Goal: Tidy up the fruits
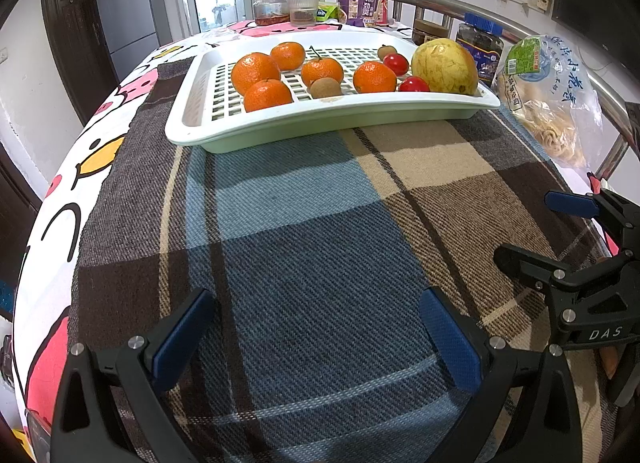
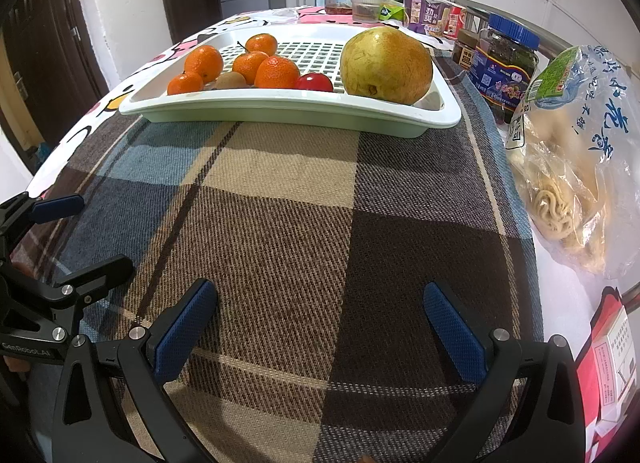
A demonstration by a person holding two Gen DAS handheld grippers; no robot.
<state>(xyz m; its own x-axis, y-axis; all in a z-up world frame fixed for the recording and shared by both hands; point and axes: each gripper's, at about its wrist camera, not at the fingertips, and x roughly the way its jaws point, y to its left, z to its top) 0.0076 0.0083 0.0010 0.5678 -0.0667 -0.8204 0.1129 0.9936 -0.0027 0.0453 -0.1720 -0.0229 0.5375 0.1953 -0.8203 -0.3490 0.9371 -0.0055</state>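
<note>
A white slotted tray [image 1: 280, 127] [image 2: 280, 113] sits at the far side of a plaid cloth. It holds several oranges [image 1: 254, 71] [image 2: 277, 73], two brown kiwis [image 1: 326, 87] [image 2: 231, 81], two red tomatoes [image 1: 414, 84] [image 2: 315, 82] and a large yellow pear [image 1: 445, 66] [image 2: 386, 65]. My left gripper [image 1: 320, 333] is open and empty, low over the cloth, well short of the tray. My right gripper [image 2: 320, 327] is open and empty beside it; it also shows in the left wrist view [image 1: 532, 229].
A clear bag of noodles [image 1: 556, 103] [image 2: 568, 167] lies right of the tray. Jars [image 1: 478, 47] [image 2: 504, 67], cups and snack packs [image 2: 416, 11] stand behind. A red-and-white box [image 2: 612, 363] is at the right edge. A metal rail [image 1: 520, 27] runs along the table's right side.
</note>
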